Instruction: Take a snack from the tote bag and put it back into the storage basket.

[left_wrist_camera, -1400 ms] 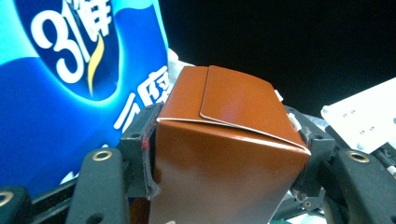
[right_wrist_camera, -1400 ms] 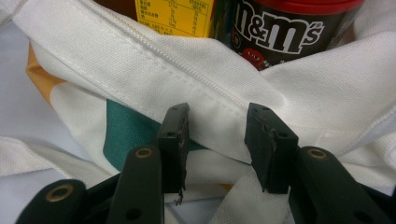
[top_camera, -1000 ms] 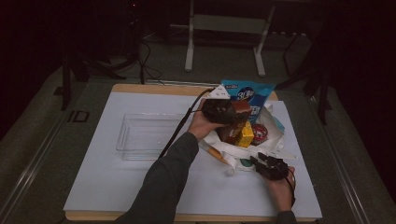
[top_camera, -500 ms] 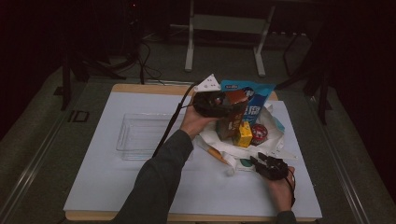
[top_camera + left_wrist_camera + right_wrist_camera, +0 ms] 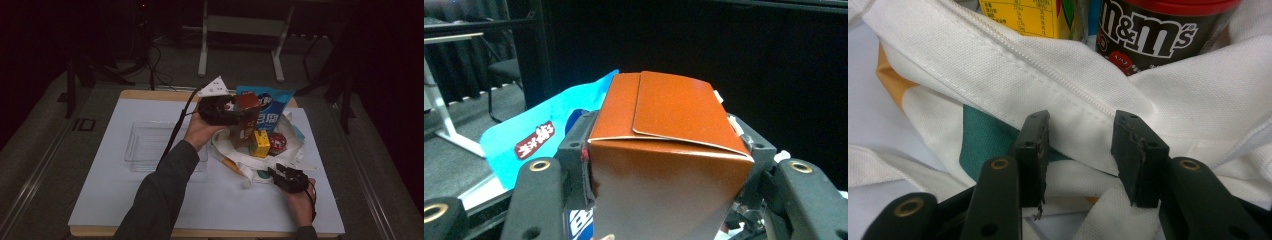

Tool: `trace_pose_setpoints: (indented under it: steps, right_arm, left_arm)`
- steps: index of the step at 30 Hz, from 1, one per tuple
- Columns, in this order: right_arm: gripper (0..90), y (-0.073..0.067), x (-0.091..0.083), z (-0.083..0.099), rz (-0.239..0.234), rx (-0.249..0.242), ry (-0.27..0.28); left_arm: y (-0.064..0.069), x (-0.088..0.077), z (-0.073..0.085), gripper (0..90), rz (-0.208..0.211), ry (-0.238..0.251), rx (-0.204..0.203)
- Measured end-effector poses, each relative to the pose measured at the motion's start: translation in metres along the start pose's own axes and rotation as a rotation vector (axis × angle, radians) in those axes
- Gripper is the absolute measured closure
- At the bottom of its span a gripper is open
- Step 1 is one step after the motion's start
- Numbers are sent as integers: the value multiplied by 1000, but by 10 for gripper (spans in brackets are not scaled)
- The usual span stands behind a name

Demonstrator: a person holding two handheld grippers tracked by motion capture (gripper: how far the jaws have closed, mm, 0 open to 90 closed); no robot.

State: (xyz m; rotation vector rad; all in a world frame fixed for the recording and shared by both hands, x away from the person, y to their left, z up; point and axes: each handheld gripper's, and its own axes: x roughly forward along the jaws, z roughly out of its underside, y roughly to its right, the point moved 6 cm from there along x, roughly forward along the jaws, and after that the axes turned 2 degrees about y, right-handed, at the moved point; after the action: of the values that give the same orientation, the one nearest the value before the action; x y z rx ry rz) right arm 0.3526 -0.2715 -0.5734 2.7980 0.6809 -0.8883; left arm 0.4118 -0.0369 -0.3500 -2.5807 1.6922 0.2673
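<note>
evidently mid-unpacking: the left gripper (image 5: 239,116) clamps the brown carton (image 5: 664,165) clear of the white bag (image 5: 1168,100), next toward the clear tray (image 5: 150,145), while the right gripper (image 5: 1080,155), half open, straddles the bag's rim.

Tray (image 5: 150,145) left of bag (image 5: 295,145)
</note>
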Motion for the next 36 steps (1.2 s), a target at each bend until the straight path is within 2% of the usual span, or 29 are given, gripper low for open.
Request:
trace_pose_setpoints:
  steps: [3,9,21,32,36]
  right_arm:
    - [585,0,0,0,0,0,0]
    - [586,0,0,0,-1,2,1]
    - [585,0,0,0,3,-3,1]
    - [568,-1,0,0,1,-11,2]
    - [567,-1,0,0,-1,-8,4]
  left_arm:
    - [2,-11,-2,420,5,10,-2]
    - [2,-33,-4,422,41,35,-28]
    - [-7,-65,-4,421,6,28,-8]
    - [-16,-92,-3,422,-58,8,7]
    - [-20,-102,0,421,-78,7,1]
